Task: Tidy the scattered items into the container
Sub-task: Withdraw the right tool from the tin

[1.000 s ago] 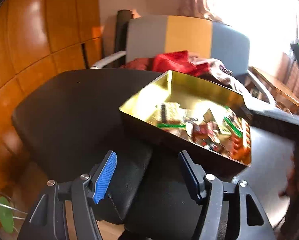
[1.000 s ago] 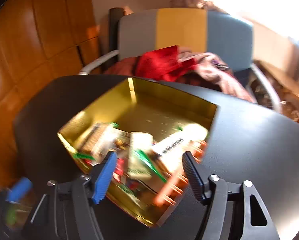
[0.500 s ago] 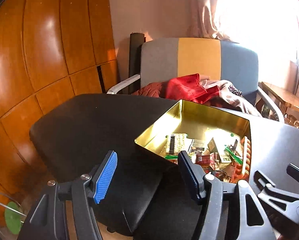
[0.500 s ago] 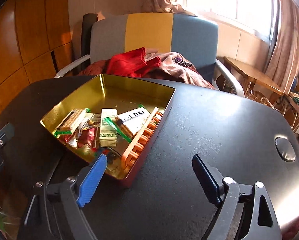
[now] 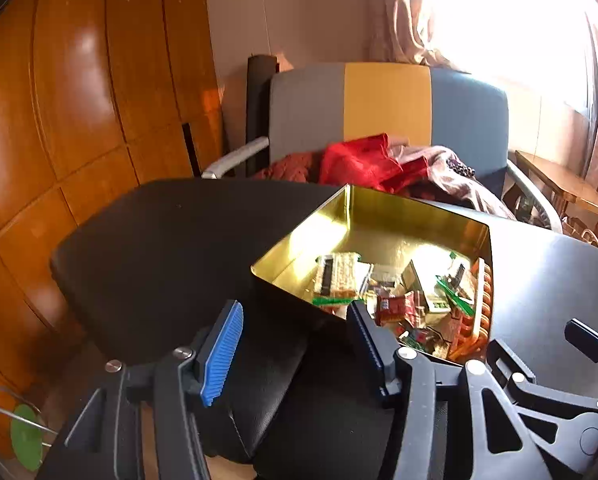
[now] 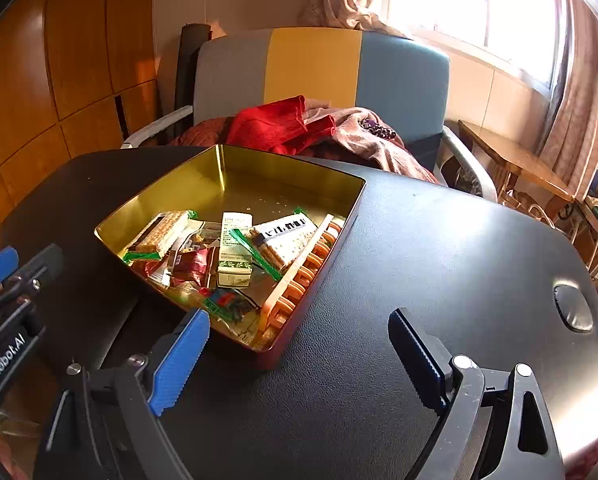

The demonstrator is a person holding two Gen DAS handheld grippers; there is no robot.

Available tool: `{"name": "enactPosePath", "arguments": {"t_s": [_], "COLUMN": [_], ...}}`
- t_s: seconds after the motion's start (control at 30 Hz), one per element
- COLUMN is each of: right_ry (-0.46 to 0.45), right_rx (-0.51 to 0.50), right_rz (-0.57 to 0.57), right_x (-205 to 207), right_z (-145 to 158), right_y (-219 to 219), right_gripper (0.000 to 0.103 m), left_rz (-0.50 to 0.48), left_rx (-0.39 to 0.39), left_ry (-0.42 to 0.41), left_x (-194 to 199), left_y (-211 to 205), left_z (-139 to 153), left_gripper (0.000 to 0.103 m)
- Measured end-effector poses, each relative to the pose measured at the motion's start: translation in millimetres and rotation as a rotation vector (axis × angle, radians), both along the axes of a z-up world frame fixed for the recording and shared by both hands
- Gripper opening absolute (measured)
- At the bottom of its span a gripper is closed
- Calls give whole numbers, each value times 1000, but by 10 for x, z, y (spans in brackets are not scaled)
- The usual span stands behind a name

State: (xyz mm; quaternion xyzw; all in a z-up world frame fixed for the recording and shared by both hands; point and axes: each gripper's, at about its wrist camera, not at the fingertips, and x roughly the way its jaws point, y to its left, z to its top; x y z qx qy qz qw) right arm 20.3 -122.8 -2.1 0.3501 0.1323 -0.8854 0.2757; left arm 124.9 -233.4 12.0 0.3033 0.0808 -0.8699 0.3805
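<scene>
I have both grippers pulled back at the near edge of the black desk [image 6: 439,240], neither holding anything. The left gripper [image 5: 295,344] has just been closing a little with nothing between its jaws; the right gripper [image 6: 295,364] has just been opening and stands wide over bare desk. The gold tin [image 6: 291,178] sits left of centre, and the snack packets [image 6: 235,252] and the orange rack [image 6: 299,276] already lie inside it. I see nothing loose on the desk, so I judge the tidying done or nearly so. Next I would sweep both views for stragglers before reaching again.
</scene>
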Motion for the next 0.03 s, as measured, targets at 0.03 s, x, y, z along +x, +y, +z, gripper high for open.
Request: {"name": "enactPosePath", "arguments": {"t_s": [0.03], "right_ry": [1], "right_rx": [3], "right_rz": [-1], "right_x": [2], "right_z": [-6], "right_y": [-5], "right_gripper": [92], "left_rz": [0], "left_rx": [2], "left_ry": [-4], "left_x": [-4], "left_y": [-1], "left_z": [-4], "left_gripper": [55]}}
